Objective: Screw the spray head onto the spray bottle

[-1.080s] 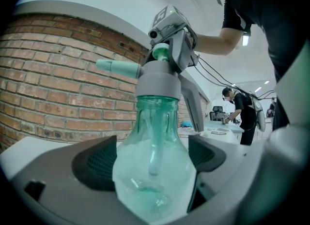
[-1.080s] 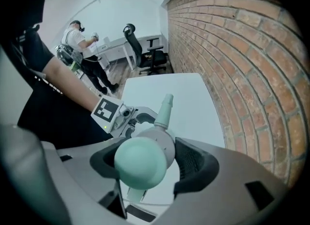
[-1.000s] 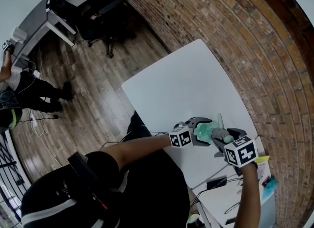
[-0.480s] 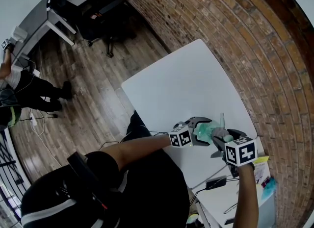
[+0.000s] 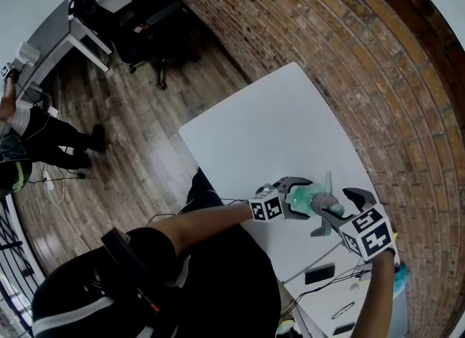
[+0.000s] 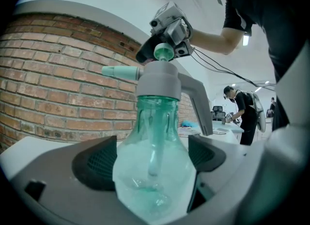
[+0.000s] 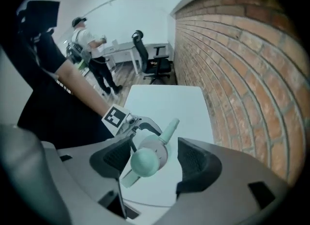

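The clear green spray bottle lies gripped between the pads of my left gripper, which is shut on its body. The grey spray head sits on the bottle's neck, nozzle pointing left and trigger to the right. In the head view the bottle and left gripper hover over the near edge of the white table. My right gripper stands open just behind the spray head. Its own view shows the head's green top between the spread jaws, near the left pad.
A brick wall runs along the table's far side. Another tabletop with cables and a dark box lies at the lower right. A person stands by a desk at far left, with office chairs beyond.
My right gripper has opened, let go of the spray head and drawn back toward the lower right. The left gripper and bottle have stayed almost still.
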Tool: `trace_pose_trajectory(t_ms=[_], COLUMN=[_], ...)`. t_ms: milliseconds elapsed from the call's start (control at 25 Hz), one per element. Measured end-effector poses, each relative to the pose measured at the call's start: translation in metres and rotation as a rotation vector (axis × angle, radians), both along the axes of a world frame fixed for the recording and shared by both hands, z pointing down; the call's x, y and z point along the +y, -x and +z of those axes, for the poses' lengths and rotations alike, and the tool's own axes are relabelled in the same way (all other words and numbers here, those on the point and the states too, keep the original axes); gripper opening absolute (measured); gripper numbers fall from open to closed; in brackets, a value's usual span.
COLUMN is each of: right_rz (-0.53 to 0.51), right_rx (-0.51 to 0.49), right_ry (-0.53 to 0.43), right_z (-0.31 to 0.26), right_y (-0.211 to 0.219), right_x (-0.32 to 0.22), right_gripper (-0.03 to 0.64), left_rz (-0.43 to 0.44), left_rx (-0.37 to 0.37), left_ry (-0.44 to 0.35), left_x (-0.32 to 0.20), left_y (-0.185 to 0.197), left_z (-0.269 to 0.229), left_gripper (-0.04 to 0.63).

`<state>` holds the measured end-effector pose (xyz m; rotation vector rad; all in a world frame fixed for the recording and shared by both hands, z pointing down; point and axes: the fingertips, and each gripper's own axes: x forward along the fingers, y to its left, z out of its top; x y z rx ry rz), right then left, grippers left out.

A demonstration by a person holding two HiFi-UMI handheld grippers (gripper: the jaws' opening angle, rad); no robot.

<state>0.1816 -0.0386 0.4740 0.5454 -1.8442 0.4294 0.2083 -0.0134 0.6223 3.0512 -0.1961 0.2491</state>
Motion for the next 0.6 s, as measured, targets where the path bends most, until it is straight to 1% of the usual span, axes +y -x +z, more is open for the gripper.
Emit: trace_pose_trajectory(t_ms=[80,160,200,320,440,520,600], right_rz=[-0.162,-0.296,-0.333,-0.350,-0.341,-0.295,-0.242], right_rx=[0.099,0.215,0.256,0.311,0.353,0.348,0.320], right_ry=[-0.039,-0.030,-0.011,0.050,0.082,0.102,0.111], right_z=[-0.006,0.001,0.007,0.029,0.044,0.050,0.053], right_y=[0.003,0.002,0.001,-0.002,-0.009,-0.011,-0.012], right_x=[0.004,0.012,0.016,0.022,0.023,0.022,0.021], right_gripper=[0.284,0.284,0.284,0.284,0.284,0.282,0.281], left_rz=[0.000,-0.001,-0.002,-0.003,-0.002,-0.005,-0.009], left_rx=[0.001,0.004,0.005,0.007,0.008,0.010,0.011], left_ry=[0.002,0.002,0.001,0.001,0.003,0.002,0.004], left_x=[0.000,0.001,0.001,0.000,0.000,0.000,-0.001], left_y=[0.000,0.000,0.000,-0.001,-0.001,0.000,0.000], left_z=[0.000,0.000,0.000,0.000,-0.001,-0.001,-0.001], left_gripper=[0.459,0.459,0.459,0.459,0.459,0.459,0.459])
